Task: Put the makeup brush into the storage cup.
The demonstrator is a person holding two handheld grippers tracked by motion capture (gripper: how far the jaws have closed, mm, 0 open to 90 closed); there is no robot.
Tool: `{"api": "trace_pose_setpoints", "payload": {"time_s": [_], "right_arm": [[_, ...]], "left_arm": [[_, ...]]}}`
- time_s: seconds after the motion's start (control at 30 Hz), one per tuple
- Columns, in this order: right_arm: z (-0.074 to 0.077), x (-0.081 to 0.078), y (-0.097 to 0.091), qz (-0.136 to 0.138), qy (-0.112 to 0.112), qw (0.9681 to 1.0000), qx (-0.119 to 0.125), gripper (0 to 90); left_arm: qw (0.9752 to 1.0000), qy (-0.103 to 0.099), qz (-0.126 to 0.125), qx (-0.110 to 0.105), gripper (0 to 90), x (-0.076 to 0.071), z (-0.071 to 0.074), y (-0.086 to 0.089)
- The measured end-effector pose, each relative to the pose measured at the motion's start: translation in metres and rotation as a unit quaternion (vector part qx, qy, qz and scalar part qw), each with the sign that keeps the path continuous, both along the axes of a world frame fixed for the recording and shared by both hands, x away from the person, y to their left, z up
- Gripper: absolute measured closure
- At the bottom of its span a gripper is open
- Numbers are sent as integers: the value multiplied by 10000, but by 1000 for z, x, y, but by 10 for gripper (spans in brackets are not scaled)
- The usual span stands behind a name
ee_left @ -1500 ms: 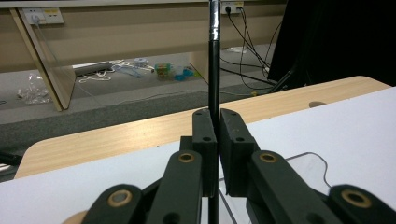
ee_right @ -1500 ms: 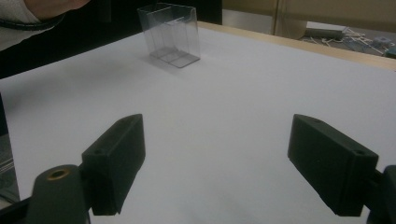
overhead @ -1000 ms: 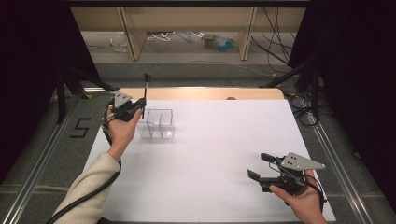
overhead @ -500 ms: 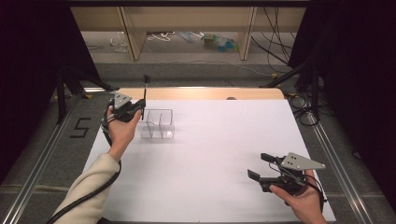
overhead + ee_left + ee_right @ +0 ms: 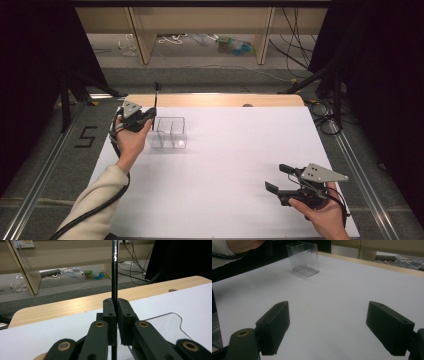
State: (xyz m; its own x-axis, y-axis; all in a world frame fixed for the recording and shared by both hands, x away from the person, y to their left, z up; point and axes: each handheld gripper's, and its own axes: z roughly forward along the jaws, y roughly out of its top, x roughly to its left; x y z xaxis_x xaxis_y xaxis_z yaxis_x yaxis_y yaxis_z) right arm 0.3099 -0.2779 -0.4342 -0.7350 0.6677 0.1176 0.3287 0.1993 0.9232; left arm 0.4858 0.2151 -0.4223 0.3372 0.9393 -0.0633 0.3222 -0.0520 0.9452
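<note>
Left tool [image 5: 153, 111], upper left of frame, clamps a thin black rod [image 5: 114, 277] upright beside the clear box [image 5: 169, 133]. Right tool [image 5: 280, 178], lower right, gapes wide, empty, above the desk [image 5: 225, 150].

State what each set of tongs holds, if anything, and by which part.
The left tongs are shut on a thin black rod, gripped low on its upright shaft, beside the clear box. The right tongs stand open, holding nothing.
</note>
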Motion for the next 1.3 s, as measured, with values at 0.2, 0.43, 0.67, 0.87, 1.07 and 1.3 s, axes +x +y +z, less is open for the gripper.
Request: {"api": "trace_pose_setpoints", "payload": {"time_s": [0.2,0.43,0.67,0.87,1.07,1.3], "right_arm": [[0,0,0,-1,-3,10000,-5,201],[0,0,0,0,0,10000,-4,201],[0,0,0,1,-4,10000,-11,201],[0,0,0,2,-1,10000,-9,200],[0,0,0,3,3,10000,-9,201],[0,0,0,5,0,10000,-11,200]], "left_arm": [[10000,14,0,20,852,0,-1,0],[10000,20,0,14,852,0,-3,0],[10000,42,-11,47,852,0,-5,0],[10000,54,4,50,852,-1,-7,0],[10000,60,13,63,852,-1,-8,1],[10000,69,30,58,852,-1,-9,1]]}}
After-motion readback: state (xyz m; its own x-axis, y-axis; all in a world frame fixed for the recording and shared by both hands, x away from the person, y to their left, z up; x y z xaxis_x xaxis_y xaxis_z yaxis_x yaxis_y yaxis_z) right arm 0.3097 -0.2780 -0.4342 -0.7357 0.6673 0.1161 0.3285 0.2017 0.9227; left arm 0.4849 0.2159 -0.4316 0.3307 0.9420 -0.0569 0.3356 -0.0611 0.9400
